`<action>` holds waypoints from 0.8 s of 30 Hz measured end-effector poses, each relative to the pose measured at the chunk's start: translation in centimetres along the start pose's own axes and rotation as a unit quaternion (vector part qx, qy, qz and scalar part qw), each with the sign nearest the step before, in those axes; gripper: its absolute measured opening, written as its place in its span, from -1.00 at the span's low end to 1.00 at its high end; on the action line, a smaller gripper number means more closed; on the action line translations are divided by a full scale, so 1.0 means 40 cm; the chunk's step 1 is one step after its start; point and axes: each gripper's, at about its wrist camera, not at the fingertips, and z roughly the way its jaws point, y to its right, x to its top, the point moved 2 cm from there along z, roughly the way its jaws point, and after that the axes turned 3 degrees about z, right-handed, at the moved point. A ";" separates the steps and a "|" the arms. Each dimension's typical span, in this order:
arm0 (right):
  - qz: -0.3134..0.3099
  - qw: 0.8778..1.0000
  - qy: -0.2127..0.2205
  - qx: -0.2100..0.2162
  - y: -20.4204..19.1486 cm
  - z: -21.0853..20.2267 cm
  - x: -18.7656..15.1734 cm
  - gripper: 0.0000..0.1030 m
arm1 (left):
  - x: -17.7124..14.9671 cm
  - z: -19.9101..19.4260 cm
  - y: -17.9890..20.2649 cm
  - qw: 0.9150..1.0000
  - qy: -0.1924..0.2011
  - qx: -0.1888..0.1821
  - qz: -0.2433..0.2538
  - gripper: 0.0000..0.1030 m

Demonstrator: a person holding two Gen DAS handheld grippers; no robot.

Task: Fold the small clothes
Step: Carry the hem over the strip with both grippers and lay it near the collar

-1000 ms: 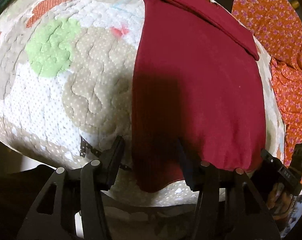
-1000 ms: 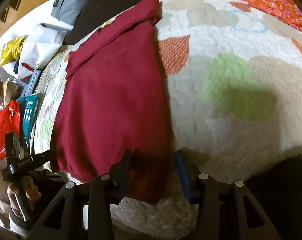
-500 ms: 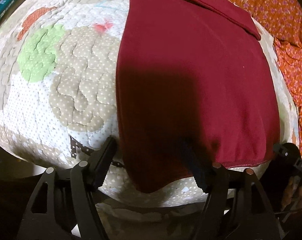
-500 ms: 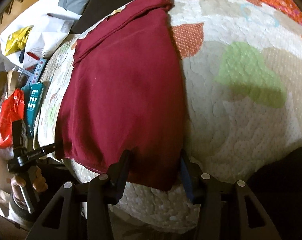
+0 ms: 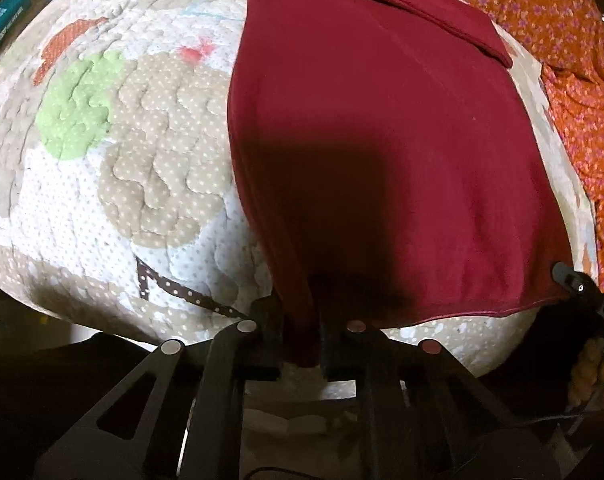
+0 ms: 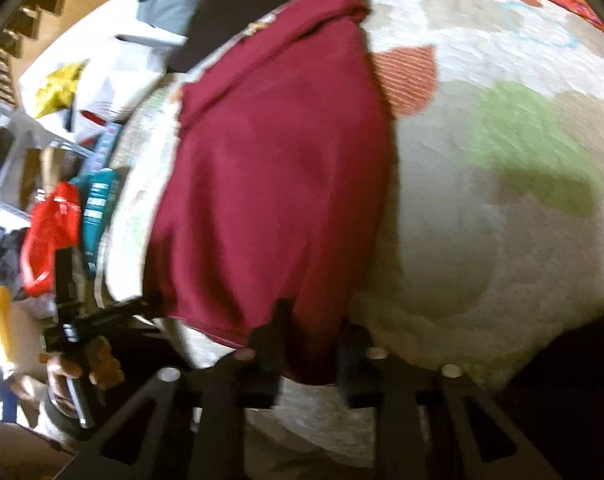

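Maroon knit garment (image 5: 382, 140), folded lengthwise into a long panel, lying flat on a quilted patchwork bedspread (image 5: 101, 200) with beige, green and orange patches. Near hem hanging just over the rounded near edge of the bedspread. Long left edge straight and doubled, bordered by a wide stretch of bare quilt, roomy for moving. Right edge close to the bedspread's side, with an orange floral fabric (image 5: 574, 80) piled just beyond. Far end crossed by a folded band of the same maroon cloth, a small pale tag showing there. Surface smooth, few wrinkles, thin stitched hem visible along the near border; a dark shadow over the near half.

Left gripper (image 5: 302, 332) clamped on the garment's near left corner, jaws just drawn together, cloth bunched into a narrow vertical pleat between the black fingers (image 5: 267, 320). Right gripper (image 6: 308, 344) pinching the other near corner, jaws just narrowed, maroon cloth filling the gap between them; right wrist view blurred.

Seen from the right wrist view: the same maroon garment (image 6: 273, 180), and beyond the far side of the bed a red bag (image 6: 49, 240), teal boxes (image 6: 97, 204) and white bags (image 6: 101, 80) in clutter. Bare hand (image 6: 77, 372) gripping the other tool's handle at lower left.
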 end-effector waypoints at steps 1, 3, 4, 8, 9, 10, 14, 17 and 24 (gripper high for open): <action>0.002 1.000 0.006 0.015 -0.009 -0.004 0.005 -0.71 | 0.008 -0.008 0.000 1.000 0.001 -0.009 -0.002 -0.86; -0.009 0.999 0.016 0.032 -0.035 -0.018 0.023 -0.72 | 0.031 -0.032 -0.005 1.000 0.007 -0.026 -0.005 -0.87; -0.017 0.999 0.022 0.039 -0.048 -0.029 0.033 -0.73 | 0.047 -0.052 -0.006 0.999 0.015 -0.037 -0.006 -0.87; -0.032 0.994 0.061 0.088 -0.093 -0.080 0.105 -0.73 | 0.122 -0.116 -0.016 0.996 0.044 -0.069 -0.017 -0.87; -0.032 0.992 0.069 0.099 -0.098 -0.088 0.125 -0.73 | 0.135 -0.125 -0.017 0.996 0.048 -0.072 -0.019 -0.87; -0.032 0.991 0.077 0.105 -0.108 -0.090 0.146 -0.73 | 0.162 -0.134 -0.018 0.996 0.054 -0.073 -0.022 -0.87; -0.045 0.987 0.109 0.106 -0.139 -0.096 0.251 -0.73 | 0.257 -0.153 -0.013 0.995 0.076 -0.067 -0.023 -0.87; -0.059 0.985 0.126 0.100 -0.160 -0.088 0.341 -0.74 | 0.365 -0.169 -0.024 0.994 0.091 -0.061 -0.023 -0.87; -0.075 0.982 0.161 0.065 -0.162 -0.036 0.562 -0.75 | 0.614 -0.153 -0.034 0.992 0.123 -0.027 -0.025 -0.87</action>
